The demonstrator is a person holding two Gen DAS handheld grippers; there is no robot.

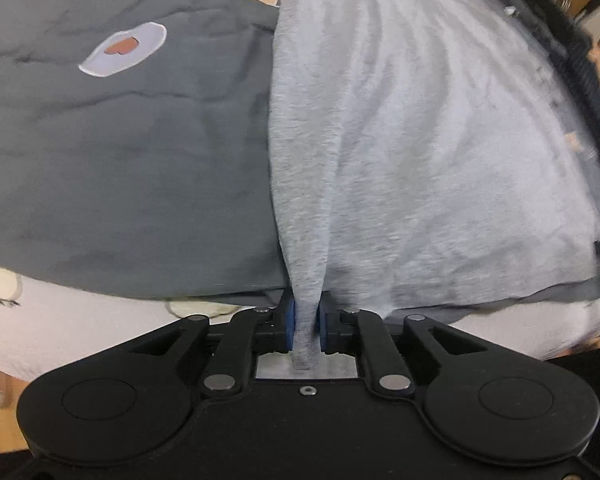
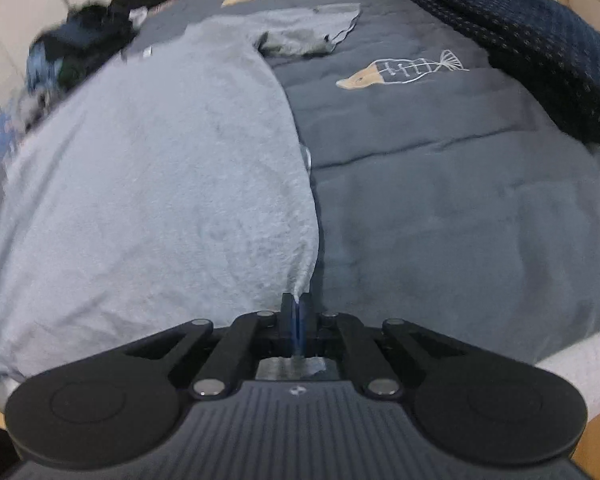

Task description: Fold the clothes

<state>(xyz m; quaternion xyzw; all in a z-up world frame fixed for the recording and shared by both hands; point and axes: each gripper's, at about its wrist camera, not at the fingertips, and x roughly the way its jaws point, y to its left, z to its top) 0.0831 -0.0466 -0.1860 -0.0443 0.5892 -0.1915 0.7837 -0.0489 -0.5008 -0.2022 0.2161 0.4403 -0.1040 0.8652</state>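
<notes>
A light grey T-shirt lies spread on a dark grey quilt. In the left wrist view its near left corner is bunched into a ridge that runs down between the blue pads, and my left gripper is shut on it. In the right wrist view the same T-shirt fills the left half, with one sleeve lying flat at the far end. My right gripper is shut on the shirt's near right corner, with only a thin edge of cloth between the pads.
The quilt carries a fish picture and an oval patch. A dark blue knitted garment lies at the far right, and a heap of dark clothes at the far left. White bedding shows along the near edge.
</notes>
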